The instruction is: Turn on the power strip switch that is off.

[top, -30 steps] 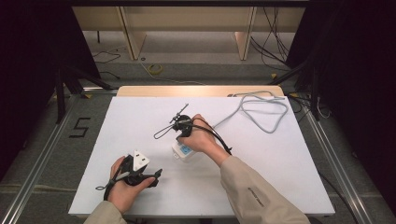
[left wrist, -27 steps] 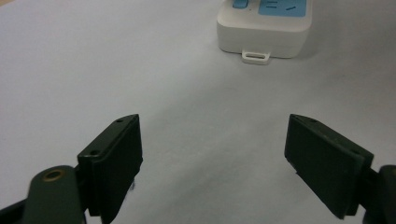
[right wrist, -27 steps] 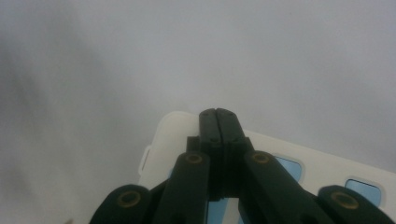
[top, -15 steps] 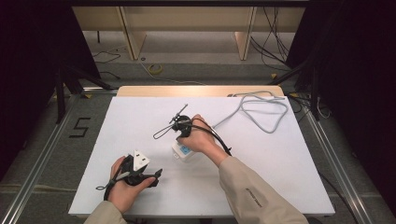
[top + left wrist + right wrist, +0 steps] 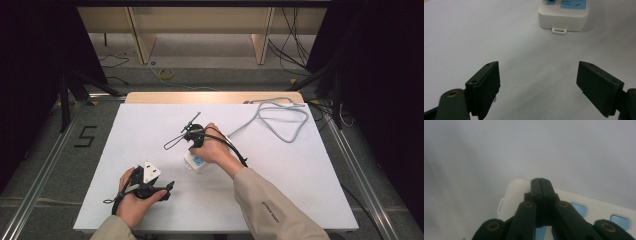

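A white power strip (image 5: 196, 163) with blue sockets lies in the middle of the white table; its end also appears in the left gripper view (image 5: 564, 15) and under the jaws in the right gripper view (image 5: 515, 192). My right gripper (image 5: 194, 149) points down over the strip's end; its jaws are shut with nothing between them, tips (image 5: 540, 181) at the strip's edge. Whether they touch it I cannot tell. My left gripper (image 5: 167, 187) rests at the table's front left, open and empty (image 5: 537, 85), facing the strip from a short distance.
The strip's grey cable (image 5: 285, 120) loops across the back right of the white table top (image 5: 310, 175). A thin black wire loop (image 5: 175, 141) juts out left of the right gripper. Dark frames and floor cables surround the table.
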Action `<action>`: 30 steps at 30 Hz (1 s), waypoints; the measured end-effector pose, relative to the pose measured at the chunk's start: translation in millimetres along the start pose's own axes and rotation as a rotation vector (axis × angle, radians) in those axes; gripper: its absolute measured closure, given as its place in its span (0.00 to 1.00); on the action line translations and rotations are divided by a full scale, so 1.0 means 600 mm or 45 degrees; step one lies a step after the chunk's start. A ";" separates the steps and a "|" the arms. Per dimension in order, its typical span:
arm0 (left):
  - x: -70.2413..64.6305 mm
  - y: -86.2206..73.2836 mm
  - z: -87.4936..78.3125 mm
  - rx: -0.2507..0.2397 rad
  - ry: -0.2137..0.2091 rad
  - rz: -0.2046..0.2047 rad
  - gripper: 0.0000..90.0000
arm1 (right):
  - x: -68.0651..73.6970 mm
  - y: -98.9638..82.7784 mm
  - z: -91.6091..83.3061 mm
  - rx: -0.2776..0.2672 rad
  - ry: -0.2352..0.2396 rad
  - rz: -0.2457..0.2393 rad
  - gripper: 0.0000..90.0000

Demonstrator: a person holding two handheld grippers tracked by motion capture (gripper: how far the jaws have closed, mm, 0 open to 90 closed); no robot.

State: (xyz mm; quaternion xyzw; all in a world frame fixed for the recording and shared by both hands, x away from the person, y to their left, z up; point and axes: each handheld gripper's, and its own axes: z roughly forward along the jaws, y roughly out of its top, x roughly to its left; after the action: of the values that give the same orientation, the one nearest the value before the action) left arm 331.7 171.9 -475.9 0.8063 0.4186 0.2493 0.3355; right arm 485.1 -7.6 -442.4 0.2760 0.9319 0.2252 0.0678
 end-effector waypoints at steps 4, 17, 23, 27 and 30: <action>0.000 0.000 0.001 0.001 -0.003 0.006 0.21 | 0.002 0.000 0.000 -0.002 -0.009 0.002 1.00; 0.000 -0.001 0.002 0.007 -0.010 0.000 0.21 | 0.001 -0.005 -0.001 -0.026 -0.004 0.002 1.00; 0.000 -0.001 0.001 0.005 -0.009 0.002 0.21 | 0.001 -0.007 -0.005 -0.025 0.000 -0.004 1.00; 0.001 -0.002 0.002 0.006 -0.008 0.001 0.21 | -0.002 -0.009 -0.011 -0.066 0.011 0.010 0.98; 0.000 -0.002 0.002 0.006 -0.009 -0.002 0.21 | -0.003 -0.012 -0.018 -0.071 0.021 0.015 0.98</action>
State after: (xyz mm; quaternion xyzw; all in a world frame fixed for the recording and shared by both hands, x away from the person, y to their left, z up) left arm 332.0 171.9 -477.3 0.8076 0.4187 0.2452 0.3353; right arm 480.6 -18.0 -435.9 0.2778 0.9241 0.2538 0.0663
